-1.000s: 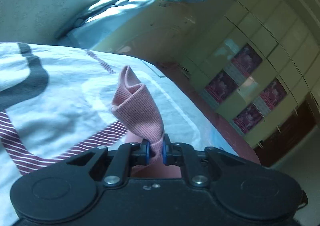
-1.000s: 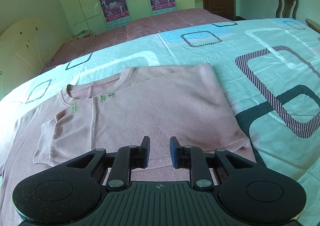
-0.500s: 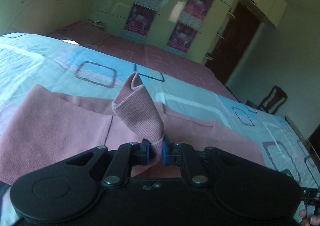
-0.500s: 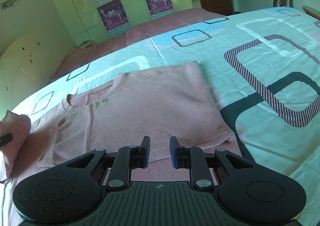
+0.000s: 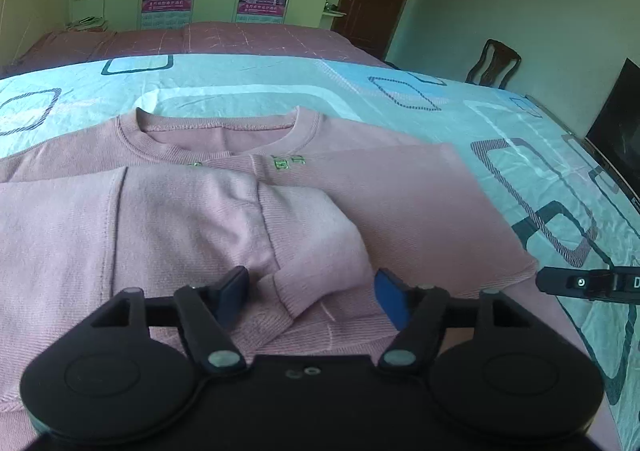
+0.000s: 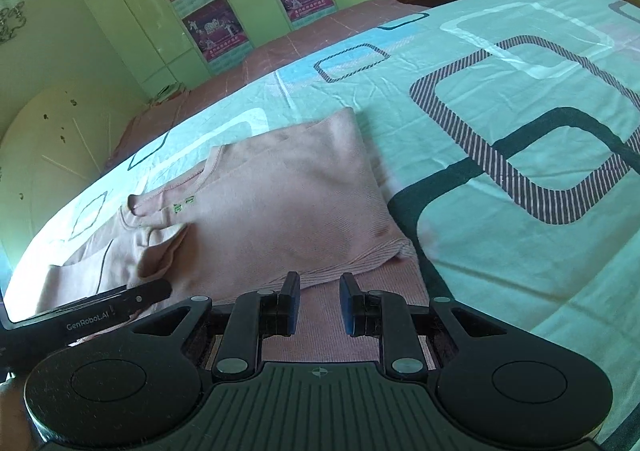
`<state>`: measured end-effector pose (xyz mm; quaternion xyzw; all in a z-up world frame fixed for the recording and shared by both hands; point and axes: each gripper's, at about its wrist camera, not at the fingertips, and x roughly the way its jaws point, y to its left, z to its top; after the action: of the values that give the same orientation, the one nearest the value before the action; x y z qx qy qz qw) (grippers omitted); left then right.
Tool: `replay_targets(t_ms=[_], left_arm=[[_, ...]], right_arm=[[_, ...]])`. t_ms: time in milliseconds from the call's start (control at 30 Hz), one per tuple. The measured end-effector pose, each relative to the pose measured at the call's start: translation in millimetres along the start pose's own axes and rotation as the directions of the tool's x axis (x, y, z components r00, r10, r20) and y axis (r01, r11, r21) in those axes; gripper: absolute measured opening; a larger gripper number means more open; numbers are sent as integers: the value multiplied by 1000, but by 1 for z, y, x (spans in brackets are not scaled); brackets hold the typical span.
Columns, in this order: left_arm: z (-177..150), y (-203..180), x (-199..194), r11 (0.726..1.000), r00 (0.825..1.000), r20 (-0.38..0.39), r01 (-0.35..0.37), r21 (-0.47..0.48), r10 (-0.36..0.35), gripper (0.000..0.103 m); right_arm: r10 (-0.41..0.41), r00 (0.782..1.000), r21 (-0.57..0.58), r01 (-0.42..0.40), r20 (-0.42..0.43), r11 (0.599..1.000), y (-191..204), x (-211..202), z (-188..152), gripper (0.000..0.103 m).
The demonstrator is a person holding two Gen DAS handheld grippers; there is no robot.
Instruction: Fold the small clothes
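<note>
Left wrist view: the left hand-held gripper (image 5: 312, 293) has its jaws spread wide, with the cuff (image 5: 280, 295) of a pink sleeve (image 5: 308, 223) lying loose between them, not pinched. The sleeve is folded inward across the body of the pink shirt (image 5: 400, 195), which lies flat on the bed (image 5: 500, 119) with its collar (image 5: 216, 127) at the far side. The shirt's right edge runs straight down to the hem corner, close to the tip of the right hand-held gripper (image 5: 560, 281) at the frame's right.

Right wrist view: the right hand-held gripper (image 6: 319, 301) hovers low over the shirt's hem (image 6: 352, 267), its jaws apart by a narrow gap with nothing between them. The shirt (image 6: 280, 203) has its right side folded in, giving a clean straight edge. Beyond that edge the patterned sheet (image 6: 500, 131) stretches bare to the right and far side. The left hand-held gripper (image 6: 152, 293) shows at lower left, beside the folded sleeve (image 6: 160, 255).
</note>
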<state>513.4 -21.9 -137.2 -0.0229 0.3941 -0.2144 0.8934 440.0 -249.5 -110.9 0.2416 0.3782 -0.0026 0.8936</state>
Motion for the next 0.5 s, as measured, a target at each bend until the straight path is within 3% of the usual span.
replay_targets(t_ms=[33, 67, 100, 133, 167, 333, 433, 500], left_arm=[[-1, 3, -7, 1000, 1000, 23, -4, 1, 4, 68], [-2, 5, -15, 1000, 999, 51, -16, -1, 16, 68], [-3, 10, -25, 999, 997, 75, -34, -4, 34, 68], [-5, 18, -36, 998, 994, 95, -60, -9, 60, 68], [-7, 27, -51, 996, 990, 110, -89, -17, 91, 68], [-37, 81, -111, 985, 978, 124, -161, -59, 167, 68], [-57, 121, -130, 952, 956, 80, -269, -146, 283, 65], [-65, 149, -135, 925, 948, 41, -298, -234, 316, 62]], right_arm=[[13, 1000, -6, -13, -2, 1000, 5, 2, 1, 22], [28, 1000, -11, -28, -3, 1000, 10, 4, 1, 33], [44, 999, -14, -44, 2, 999, 16, 6, 2, 46], [61, 998, -19, -61, 13, 998, 21, 7, 2, 72], [91, 996, -32, -90, 20, 995, 29, 11, 3, 76], [204, 979, -47, -205, -27, 978, 68, 37, 3, 75], [234, 969, -32, -237, -80, 971, 86, 56, 1, 73], [263, 957, 13, -263, -121, 965, 91, 71, -2, 63]])
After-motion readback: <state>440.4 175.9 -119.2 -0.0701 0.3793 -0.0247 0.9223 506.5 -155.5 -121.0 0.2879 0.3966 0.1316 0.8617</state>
